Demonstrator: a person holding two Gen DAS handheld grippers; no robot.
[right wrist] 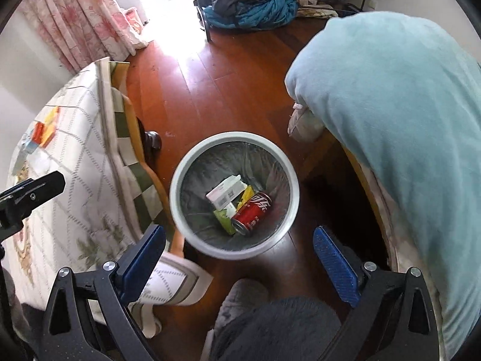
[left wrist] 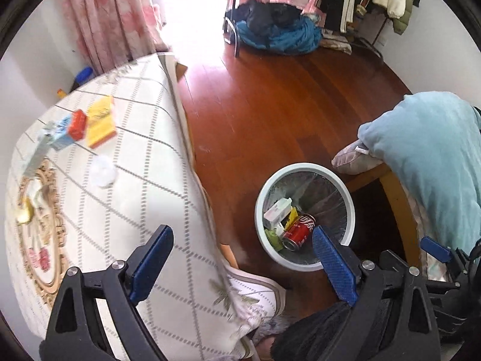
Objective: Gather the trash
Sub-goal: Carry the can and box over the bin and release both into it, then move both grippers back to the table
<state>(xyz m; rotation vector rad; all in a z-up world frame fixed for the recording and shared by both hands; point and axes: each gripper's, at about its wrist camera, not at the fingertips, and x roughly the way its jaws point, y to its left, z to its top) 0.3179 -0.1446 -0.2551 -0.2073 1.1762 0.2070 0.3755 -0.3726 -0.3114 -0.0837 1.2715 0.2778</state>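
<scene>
A round white trash bin [right wrist: 183, 162] with a grey liner stands on the wooden floor; it also shows in the left wrist view [left wrist: 336, 179]. Inside lie a red cola can [right wrist: 251, 212], a white carton [right wrist: 225, 194] and yellow and green wrappers. On the table's patterned cloth [left wrist: 126, 198] lie a yellow packet [left wrist: 100, 121], a red box [left wrist: 77, 124], a blue carton [left wrist: 61, 134] and a white crumpled tissue [left wrist: 102, 171]. My left gripper [left wrist: 242, 258] is open and empty above the table's edge. My right gripper [right wrist: 239, 258] is open and empty above the bin's near rim.
A light blue blanket [right wrist: 390, 120] covers furniture to the right of the bin. A pile of dark and teal clothes [left wrist: 276, 34] lies at the far side. Pink curtains [left wrist: 111, 15] hang behind the table. A gold oval frame [left wrist: 39, 234] lies on the cloth.
</scene>
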